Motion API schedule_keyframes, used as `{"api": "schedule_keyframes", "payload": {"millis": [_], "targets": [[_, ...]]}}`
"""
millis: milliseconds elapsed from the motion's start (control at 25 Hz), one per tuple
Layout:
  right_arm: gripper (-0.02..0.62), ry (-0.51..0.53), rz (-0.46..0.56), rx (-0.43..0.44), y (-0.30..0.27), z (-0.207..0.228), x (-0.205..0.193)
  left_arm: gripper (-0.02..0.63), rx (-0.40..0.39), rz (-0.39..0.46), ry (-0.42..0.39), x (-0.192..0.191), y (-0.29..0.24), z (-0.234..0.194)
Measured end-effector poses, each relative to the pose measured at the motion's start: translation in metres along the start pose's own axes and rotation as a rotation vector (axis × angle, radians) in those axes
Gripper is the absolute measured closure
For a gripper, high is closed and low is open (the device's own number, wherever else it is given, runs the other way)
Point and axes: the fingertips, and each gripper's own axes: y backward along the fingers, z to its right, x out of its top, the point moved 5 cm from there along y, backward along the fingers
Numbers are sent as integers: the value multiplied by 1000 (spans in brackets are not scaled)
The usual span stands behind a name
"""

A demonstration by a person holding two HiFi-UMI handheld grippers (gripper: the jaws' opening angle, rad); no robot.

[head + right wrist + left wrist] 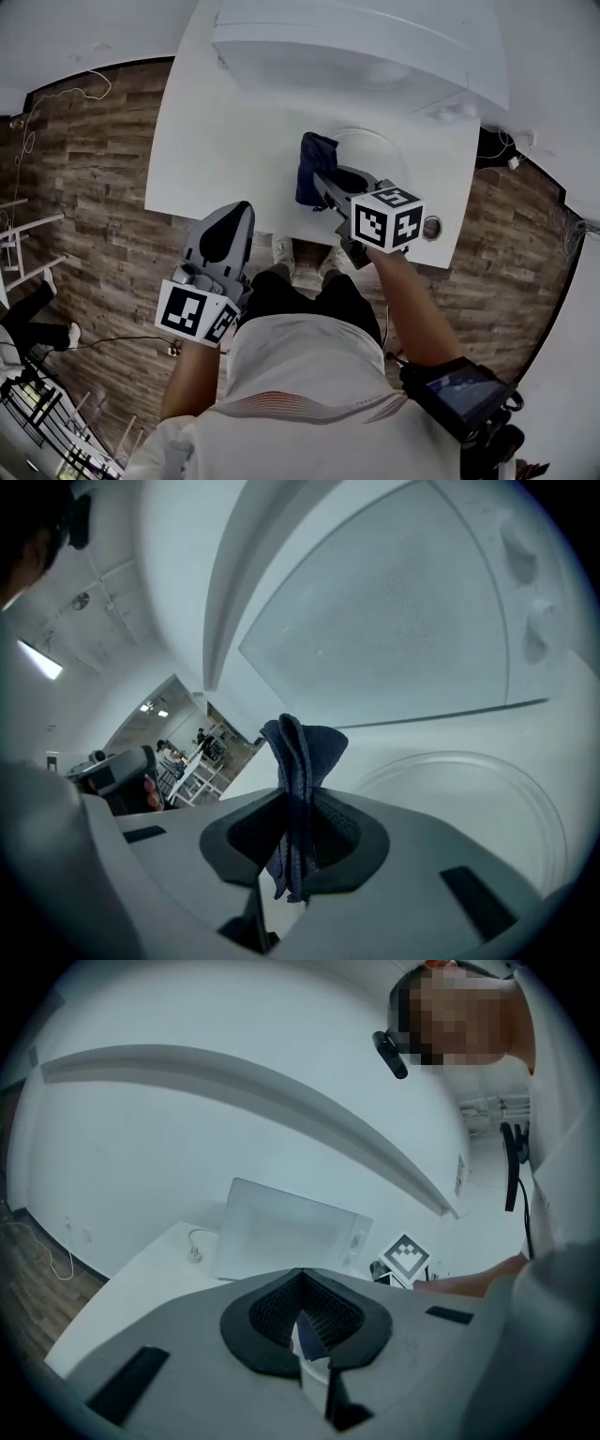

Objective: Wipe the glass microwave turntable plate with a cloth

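The clear glass turntable plate [373, 150] lies flat on the white table [216, 159] in front of the white microwave [356, 47]. My right gripper [316, 180] is shut on a dark blue cloth [313, 165], held just left of the plate's rim. In the right gripper view the cloth [301, 761] stands up bunched between the jaws of the right gripper [298, 797], with the plate [469, 803] ahead to the right. My left gripper [240, 210] hovers at the table's front edge, shut and empty. The left gripper [300, 1281] faces the microwave [281, 1232].
A small round metal object [432, 228] sits near the table's front right corner. A white cord [194, 1246] lies on the table left of the microwave. Wood floor [84, 187] surrounds the table, with a cable [56, 98] at the far left. My shoes [283, 251] stand under the front edge.
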Motion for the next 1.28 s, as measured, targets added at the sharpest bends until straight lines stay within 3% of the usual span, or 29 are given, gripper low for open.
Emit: {"api": "schedule_keyframes", "payload": {"millis": [120, 440, 640, 1280], "targets": [[532, -13, -70, -13, -23, 11, -10, 595, 6, -16, 0, -7, -3, -4], [532, -82, -112, -73, -33, 43, -21, 596, -2, -42, 0, -19, -17, -3], [532, -168, -96, -120, -14, 68, -21, 596, -17, -49, -2, -21, -22, 1], [532, -303, -47, -286, 70, 142, -20, 595, -72, -67, -12, -20, -39, 24]]}}
